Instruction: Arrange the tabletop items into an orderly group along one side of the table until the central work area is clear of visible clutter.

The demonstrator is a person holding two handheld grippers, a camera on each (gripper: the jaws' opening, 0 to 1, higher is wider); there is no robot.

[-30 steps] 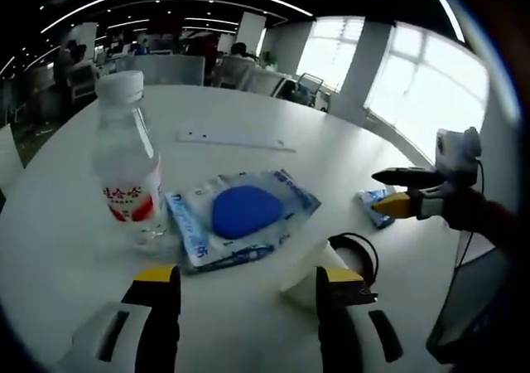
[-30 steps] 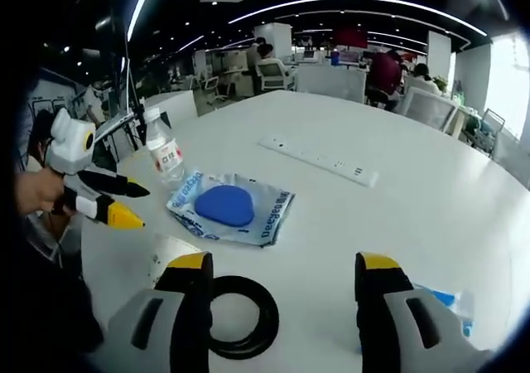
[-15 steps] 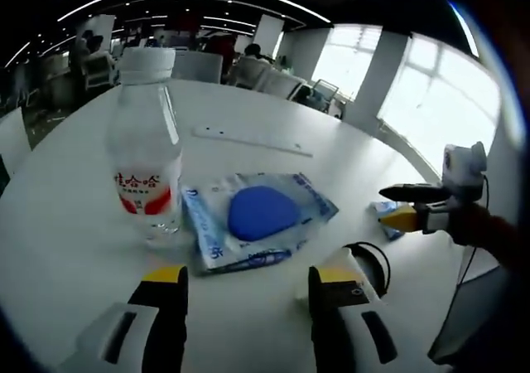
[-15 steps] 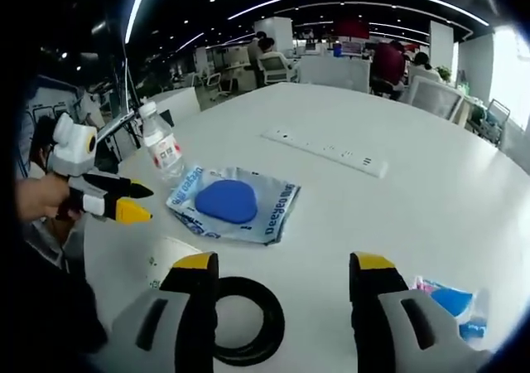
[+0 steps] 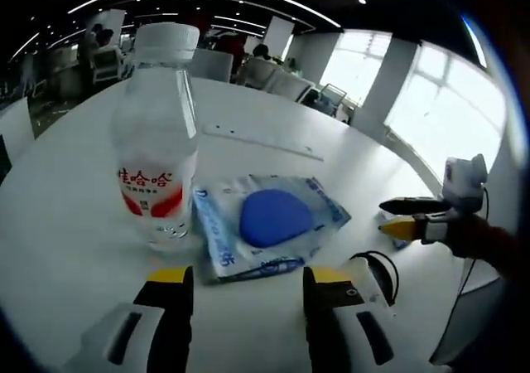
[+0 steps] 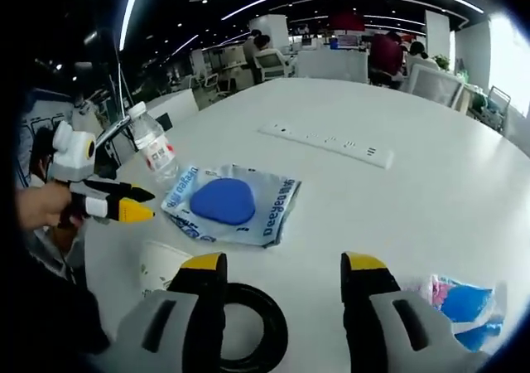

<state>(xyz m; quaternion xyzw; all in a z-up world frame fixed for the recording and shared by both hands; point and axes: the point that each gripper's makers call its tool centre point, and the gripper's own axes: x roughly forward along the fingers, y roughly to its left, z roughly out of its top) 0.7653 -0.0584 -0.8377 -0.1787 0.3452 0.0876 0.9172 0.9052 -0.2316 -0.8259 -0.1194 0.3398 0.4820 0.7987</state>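
A clear water bottle (image 5: 157,141) with a white cap and red label stands on the white table (image 5: 66,249), just ahead and left of my left gripper (image 5: 248,278). That gripper is open with nothing between its jaws. Beside the bottle lies a plastic packet with a blue pad (image 5: 273,220). A black ring (image 6: 248,331) lies between the jaws of my right gripper (image 6: 283,265), which is open and above it. A white paper cup (image 6: 161,265) lies left of the ring. A small blue packet (image 6: 460,302) lies at the right.
A long white power strip (image 6: 331,141) lies across the table behind the packet. The table's (image 6: 431,191) far half is bare. Office chairs, desks and seated people stand beyond it. A dark screen edge (image 5: 476,323) shows at the lower right of the left gripper view.
The left gripper view has moved closer to the bottle, which now looms larger. The right gripper view has shifted a little, showing more of the small blue packet. Both grippers stay open.
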